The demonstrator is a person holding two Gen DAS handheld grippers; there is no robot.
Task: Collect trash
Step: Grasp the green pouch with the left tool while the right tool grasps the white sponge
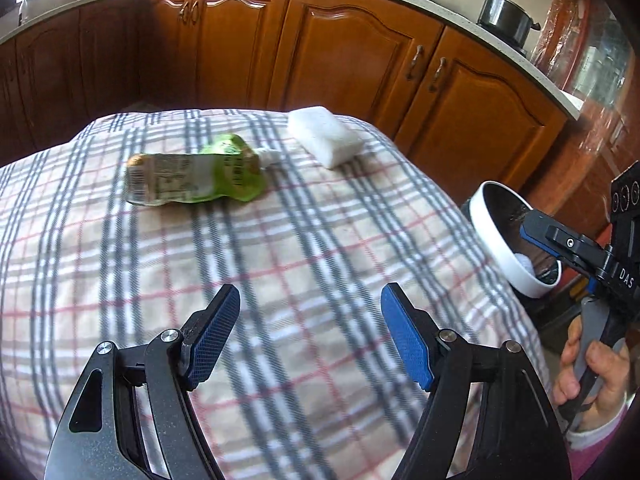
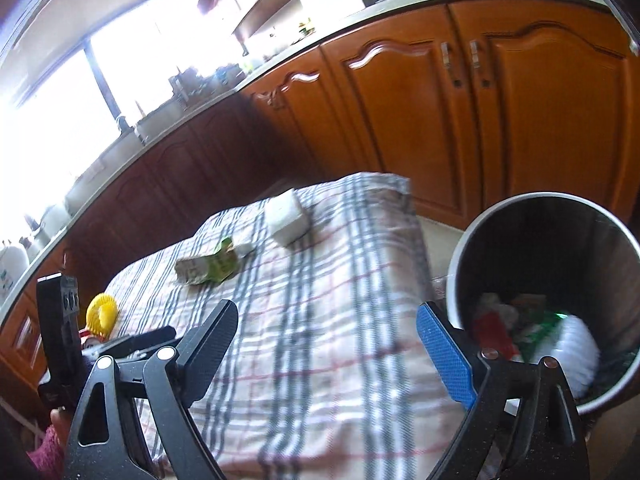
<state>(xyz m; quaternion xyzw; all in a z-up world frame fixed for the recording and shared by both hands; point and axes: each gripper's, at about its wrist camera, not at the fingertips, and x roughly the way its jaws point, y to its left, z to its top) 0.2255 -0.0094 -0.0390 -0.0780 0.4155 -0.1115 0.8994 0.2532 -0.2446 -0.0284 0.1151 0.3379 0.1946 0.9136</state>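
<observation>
A crumpled green pouch [image 1: 192, 176] with a white spout lies on the checked tablecloth [image 1: 280, 260]; it also shows in the right wrist view [image 2: 208, 266]. A white packet [image 1: 324, 136] lies beyond it, also in the right wrist view [image 2: 288, 216]. My left gripper [image 1: 310, 320] is open and empty above the cloth, short of the pouch. My right gripper [image 2: 326, 332] is open and empty, at the table's right edge beside the bin [image 2: 472, 256]. The bin [image 1: 492, 240] holds several pieces of trash, among them a white ribbed cup [image 2: 576, 352].
A yellow round object [image 2: 103, 312] sits at the table's left side. Wooden cabinets [image 1: 352, 52] run behind the table under a countertop with a metal pot [image 1: 504, 16]. The left gripper's body [image 2: 60, 320] shows at the left of the right wrist view.
</observation>
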